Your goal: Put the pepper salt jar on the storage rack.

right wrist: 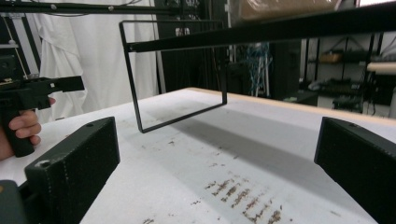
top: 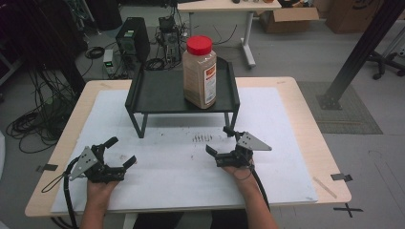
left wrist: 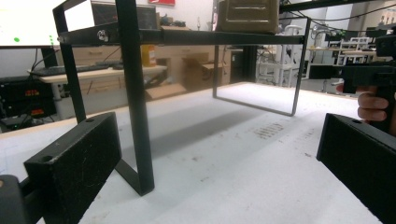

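A tall clear plastic jar with a red lid and tan contents (top: pixel 199 72) stands upright on the right part of a black metal raised tray on thin legs (top: pixel 157 93), at the far middle of the white-covered surface (top: pixel 172 176). Well in front of the tray, the left tongs (top: pixel 121 153) rest low near the surface's left front, jaws spread wide and empty. The right tongs (top: pixel 218 140) sit near the tray's right front leg, jaws likewise wide, holding nothing. Brown specks (top: pixel 202 138) mark the cover between them.
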